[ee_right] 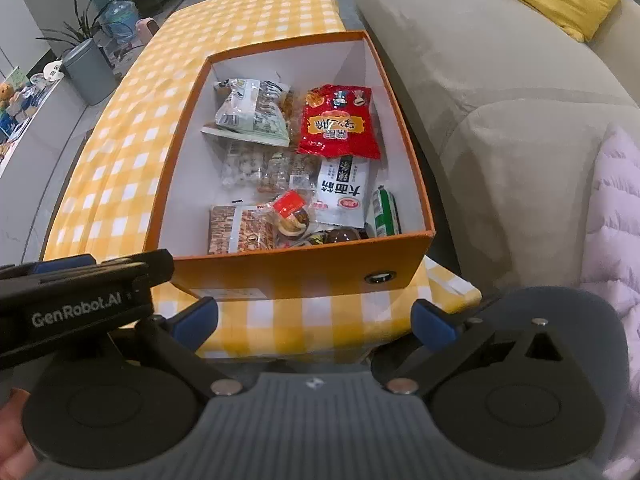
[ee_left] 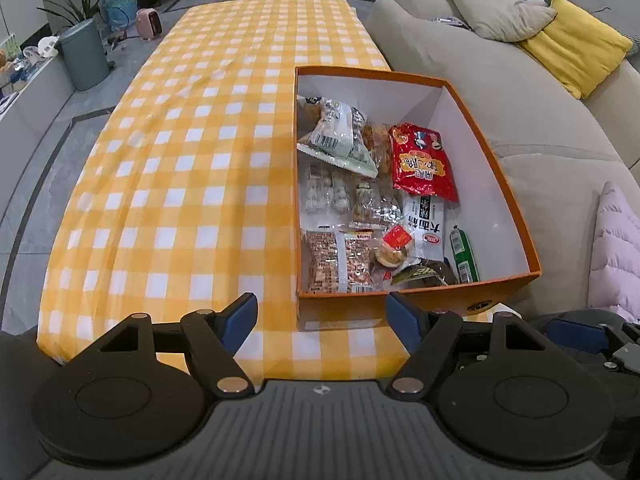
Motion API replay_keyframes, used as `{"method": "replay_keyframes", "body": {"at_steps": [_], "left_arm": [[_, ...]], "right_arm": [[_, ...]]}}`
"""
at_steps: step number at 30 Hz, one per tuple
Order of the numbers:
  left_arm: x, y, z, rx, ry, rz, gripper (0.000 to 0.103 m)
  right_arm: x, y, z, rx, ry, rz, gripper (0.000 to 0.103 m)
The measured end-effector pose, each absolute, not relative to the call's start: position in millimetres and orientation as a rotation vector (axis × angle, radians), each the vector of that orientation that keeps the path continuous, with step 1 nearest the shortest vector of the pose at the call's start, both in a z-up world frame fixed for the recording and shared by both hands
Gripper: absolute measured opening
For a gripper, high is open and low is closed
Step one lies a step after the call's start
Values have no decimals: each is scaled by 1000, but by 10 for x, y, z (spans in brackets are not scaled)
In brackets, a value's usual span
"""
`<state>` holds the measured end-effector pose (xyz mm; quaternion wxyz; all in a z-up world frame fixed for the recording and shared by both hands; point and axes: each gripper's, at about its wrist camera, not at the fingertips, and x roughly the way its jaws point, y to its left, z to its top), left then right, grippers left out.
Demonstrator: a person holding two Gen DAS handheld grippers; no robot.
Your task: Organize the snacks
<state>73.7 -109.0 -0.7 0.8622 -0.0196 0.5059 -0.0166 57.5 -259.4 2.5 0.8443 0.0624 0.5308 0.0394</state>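
An orange box (ee_left: 500,168) with a white inside stands on the yellow checked table at its right near corner; it also shows in the right wrist view (ee_right: 288,268). Several snack packets lie in it, among them a red bag (ee_left: 420,158) (ee_right: 338,122), a grey-green bag (ee_left: 340,132) (ee_right: 252,114) and a peanut packet (ee_left: 336,260) (ee_right: 236,230). My left gripper (ee_left: 322,316) is open and empty, just short of the box's near wall. My right gripper (ee_right: 316,320) is open and empty, over the table's near edge in front of the box. The left gripper's body (ee_right: 80,280) shows at the left of the right wrist view.
The checked tablecloth (ee_left: 192,152) stretches far and left of the box. A beige sofa (ee_left: 540,120) with grey and yellow cushions (ee_left: 576,44) runs close along the table's right side. A pink quilted garment (ee_right: 616,220) lies on it. A grey bin (ee_left: 84,56) stands on the floor at far left.
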Motion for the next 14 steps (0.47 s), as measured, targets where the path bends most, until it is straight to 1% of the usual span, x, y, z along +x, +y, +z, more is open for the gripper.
{"method": "replay_keyframes", "body": {"at_steps": [6, 14], "left_arm": [[737, -1077, 8, -36, 1052, -34, 86], [746, -1080, -5, -29, 1057, -32, 86]], "right_arm": [[558, -2566, 57, 121, 1082, 82, 100], [563, -2560, 36, 123, 1089, 84, 100]]}}
